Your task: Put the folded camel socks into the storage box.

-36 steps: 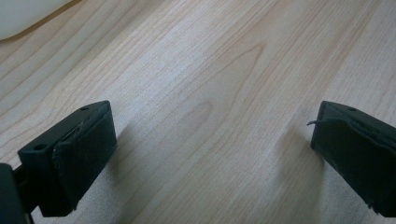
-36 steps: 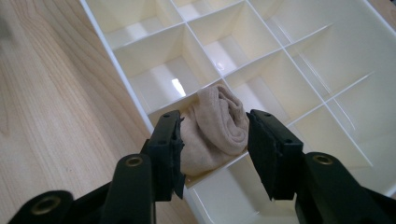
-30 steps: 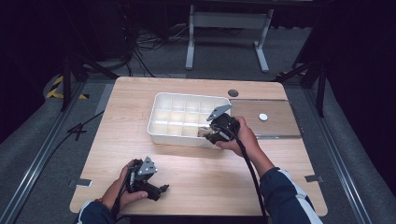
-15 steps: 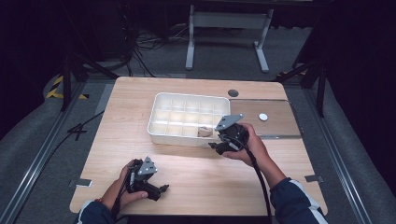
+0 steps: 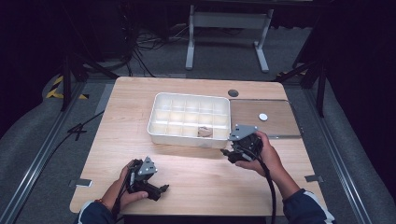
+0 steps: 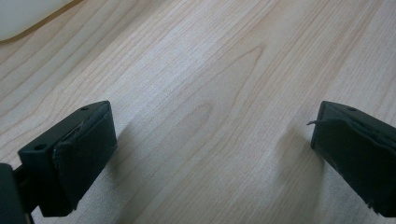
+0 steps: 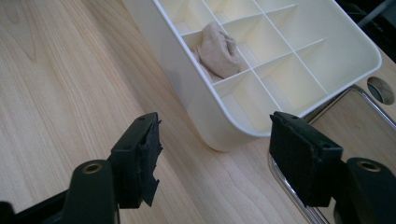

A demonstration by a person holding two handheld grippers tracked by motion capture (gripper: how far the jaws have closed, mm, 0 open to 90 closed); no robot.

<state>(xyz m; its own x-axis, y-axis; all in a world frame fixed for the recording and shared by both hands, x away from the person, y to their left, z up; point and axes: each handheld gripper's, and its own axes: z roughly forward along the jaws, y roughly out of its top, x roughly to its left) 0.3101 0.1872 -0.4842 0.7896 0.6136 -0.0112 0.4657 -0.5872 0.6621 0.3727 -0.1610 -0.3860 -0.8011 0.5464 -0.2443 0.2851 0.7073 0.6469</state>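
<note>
A white compartment tray [image 5: 182, 140] stands at the middle of the table. A beige lump [image 5: 204, 132] lies in a front-row compartment, second from the right end. In the right gripper view the beige lump [image 7: 217, 46] sits just behind the tray's near wall [image 7: 187, 88]. My right gripper [image 5: 226, 153] is off the tray's front right corner, low over the wood. Its jaws have just been opening and hold nothing; in its own view the right gripper [image 7: 217, 128] stands wide. My left gripper [image 5: 163, 189] rests near the front edge, and the left gripper [image 6: 215, 130] is open over bare wood.
A framed panel [image 5: 275, 126] lies flush in the table right of the tray, with a small white disc [image 5: 263, 116] on it. A dark round hole [image 5: 233, 93] sits behind the tray. A metal stand [image 5: 224, 21] and cables are on the floor beyond the table.
My right gripper has drawn back from over the tray's front row to the wood by its front right corner, its jaws wider. The beige lump now lies free in its compartment. The left gripper has stayed still.
</note>
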